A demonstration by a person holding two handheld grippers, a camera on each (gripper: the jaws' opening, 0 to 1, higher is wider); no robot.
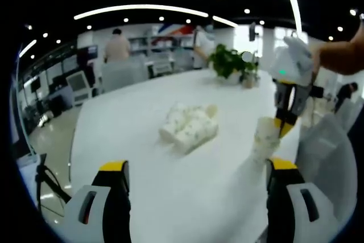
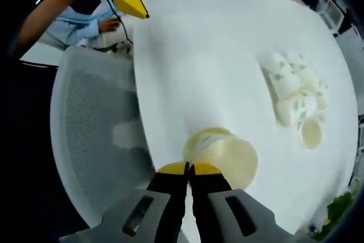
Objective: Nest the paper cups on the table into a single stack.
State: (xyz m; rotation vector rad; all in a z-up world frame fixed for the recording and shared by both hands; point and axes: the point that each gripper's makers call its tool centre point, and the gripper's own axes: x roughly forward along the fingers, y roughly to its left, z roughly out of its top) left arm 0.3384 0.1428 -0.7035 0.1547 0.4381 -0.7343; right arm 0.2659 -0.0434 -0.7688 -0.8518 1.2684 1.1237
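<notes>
Cups (image 1: 189, 126) lie in a heap near the middle of the white table (image 1: 142, 157), on their sides. In the right gripper view I see the same heap (image 2: 293, 98) as several green-printed cups lying close together, their long axes roughly parallel and flat to the table, with one open mouth (image 2: 310, 133) facing the camera at the near end of the heap.

Apart from that, one cup (image 2: 222, 152) stands near the table edge, upright, long axis vertical, mouth up. My right gripper (image 2: 188, 168) has its yellow-tipped jaws drawn together on the near part of that cup's rim, pinching the wall. In the left gripper view I see this from the side: the right gripper (image 1: 286, 122) comes down from above onto the rim of the standing cup (image 1: 265, 138). I cannot tell whether it is a single cup or a few already nested.

My left gripper (image 1: 196, 169) is held wide open with nothing between its jaws, well back from the heap and pointing toward it across the table.

A white mesh chair (image 2: 91, 140) sits beside the table edge. A potted plant (image 1: 230, 61) stands at the far end of the table.
</notes>
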